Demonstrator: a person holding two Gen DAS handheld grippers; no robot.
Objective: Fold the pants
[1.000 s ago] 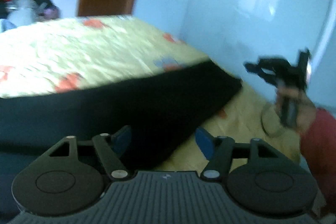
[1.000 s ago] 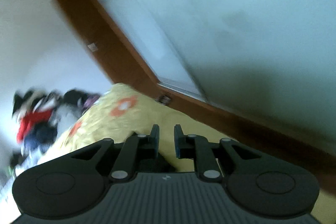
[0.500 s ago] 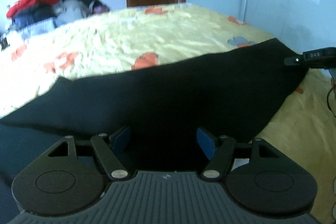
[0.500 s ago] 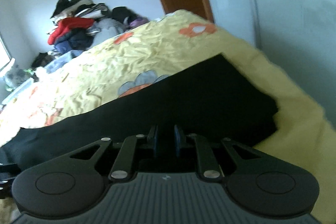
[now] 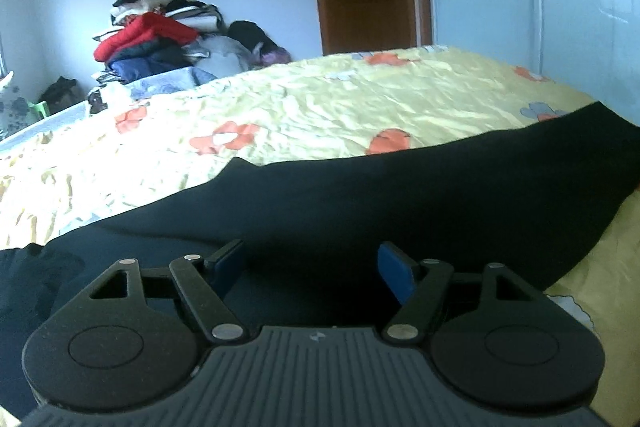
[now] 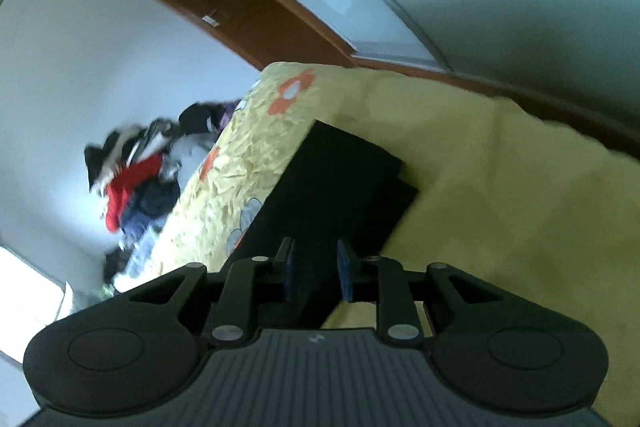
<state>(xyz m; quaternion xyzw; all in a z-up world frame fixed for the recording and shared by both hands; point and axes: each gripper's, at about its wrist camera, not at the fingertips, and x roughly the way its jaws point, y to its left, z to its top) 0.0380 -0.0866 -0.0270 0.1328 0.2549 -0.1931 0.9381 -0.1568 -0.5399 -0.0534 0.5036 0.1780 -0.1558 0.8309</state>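
The black pants (image 5: 360, 203) lie spread lengthwise across the near side of the yellow flowered bedsheet (image 5: 304, 107), flat so an edge can be picked up for a fold. The left gripper (image 5: 310, 267) hangs over the cloth, jaws wide and empty. The right gripper (image 6: 316, 273), over the hem end, has just been opening to a narrow gap, pinching nothing.

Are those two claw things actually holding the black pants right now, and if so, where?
No. The left gripper stands wide open above the black pants, and the right gripper, whose jaws have just been opening, shows a clear gap. Neither pinches cloth.
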